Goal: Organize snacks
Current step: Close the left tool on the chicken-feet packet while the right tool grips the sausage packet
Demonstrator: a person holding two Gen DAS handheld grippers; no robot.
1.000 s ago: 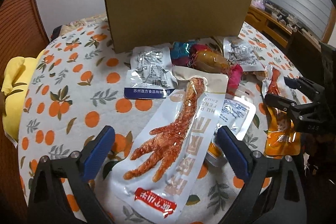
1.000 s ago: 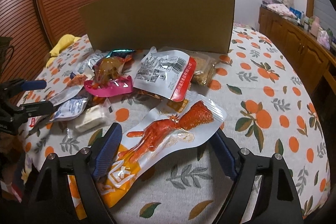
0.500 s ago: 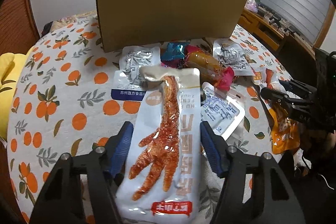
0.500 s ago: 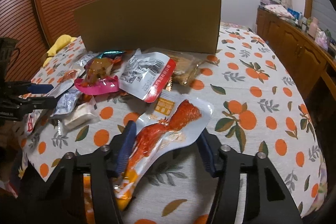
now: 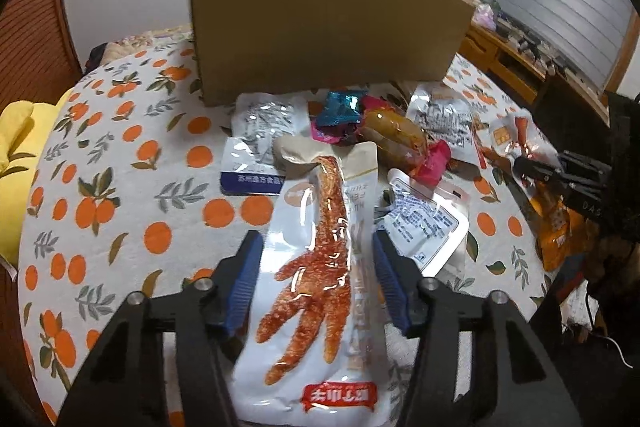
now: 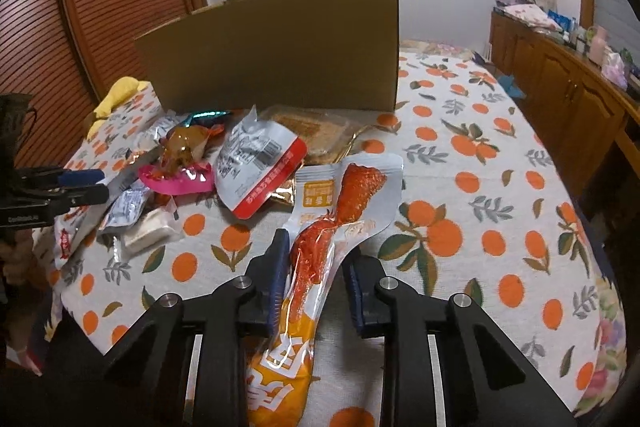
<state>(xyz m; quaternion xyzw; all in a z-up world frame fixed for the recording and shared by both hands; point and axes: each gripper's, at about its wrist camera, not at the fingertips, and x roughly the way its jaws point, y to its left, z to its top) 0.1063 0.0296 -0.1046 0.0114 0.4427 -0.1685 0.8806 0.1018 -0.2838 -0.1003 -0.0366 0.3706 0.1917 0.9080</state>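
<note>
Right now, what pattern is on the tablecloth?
White tablecloth with oranges and green leaves, clearest in the right wrist view.

The left black two-finger gripper with blue pads [image 5: 318, 273] has its jaws pressed against both edges of a white chicken-foot snack pouch [image 5: 320, 279]. The right matching gripper [image 6: 316, 277] pinches an orange-and-white chicken-foot pouch [image 6: 316, 259], jaws narrowed.

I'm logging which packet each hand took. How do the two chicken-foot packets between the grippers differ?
The white chicken-foot packet, between the left gripper fingers, is white with a red label at its near end; the orange chicken-foot packet, in the right gripper, turns orange at its near end. The white one spreads wide and fairly flat; the orange one is pinched narrow and buckled. Both have clear windows showing a red spiced foot and point toward the cardboard box.
</note>
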